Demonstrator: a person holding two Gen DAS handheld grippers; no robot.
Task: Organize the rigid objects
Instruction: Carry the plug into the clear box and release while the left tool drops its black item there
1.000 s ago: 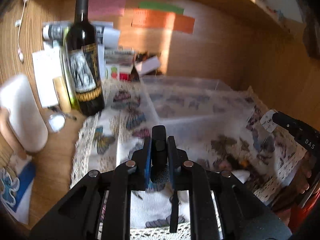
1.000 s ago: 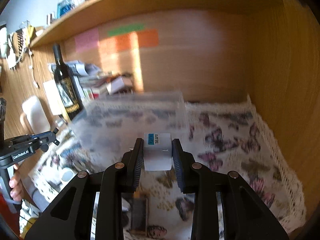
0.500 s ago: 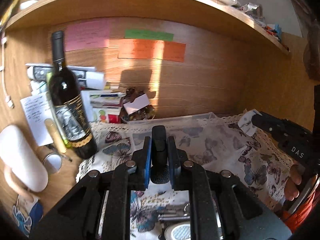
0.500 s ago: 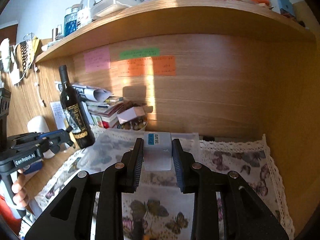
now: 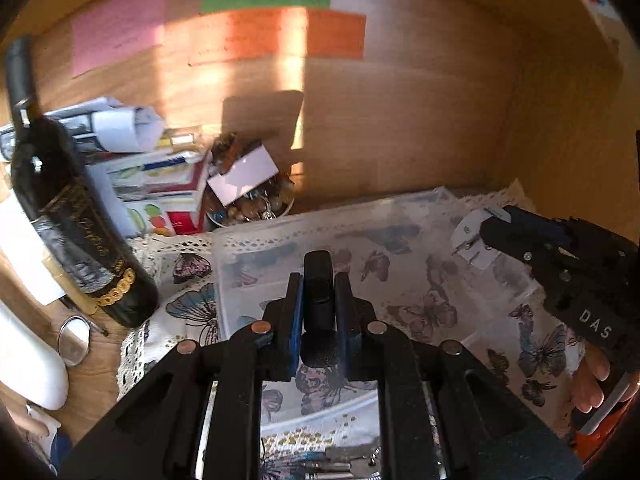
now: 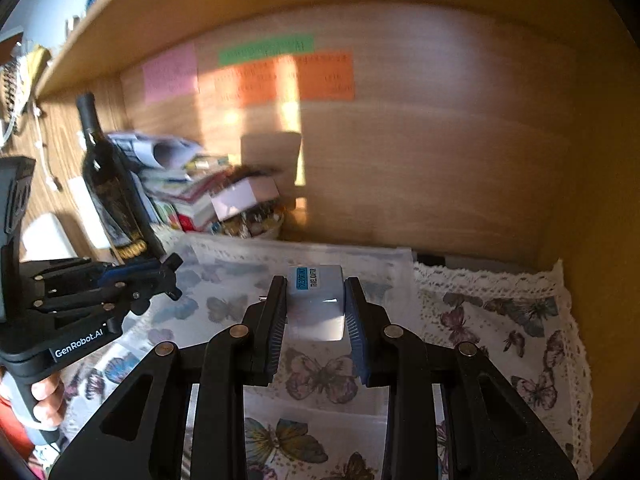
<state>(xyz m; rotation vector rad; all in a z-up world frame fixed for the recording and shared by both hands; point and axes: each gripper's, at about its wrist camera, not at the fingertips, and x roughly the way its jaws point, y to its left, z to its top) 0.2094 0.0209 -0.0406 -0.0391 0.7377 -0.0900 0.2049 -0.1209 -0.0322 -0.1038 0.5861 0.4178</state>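
Two sets of fingers, left [image 5: 318, 300] clamped on a black object [image 5: 317, 280], right [image 6: 316, 312] on a white adapter [image 6: 318, 300].

"DAS" in white letters on the black body of the right gripper [image 5: 494, 232]. "GenRobot.AI" in white on the black body of the left gripper [image 6: 174, 276]. "TRAVEL ADAPTOR" in black, beside a blue label too small to read, on the top face of the white boxy plug adaptor [image 6: 317, 300]. Gold script on dark glass wine bottle [image 5: 76, 236]: illegible. Handwriting on orange paper note [image 6: 280, 78]: blurred.
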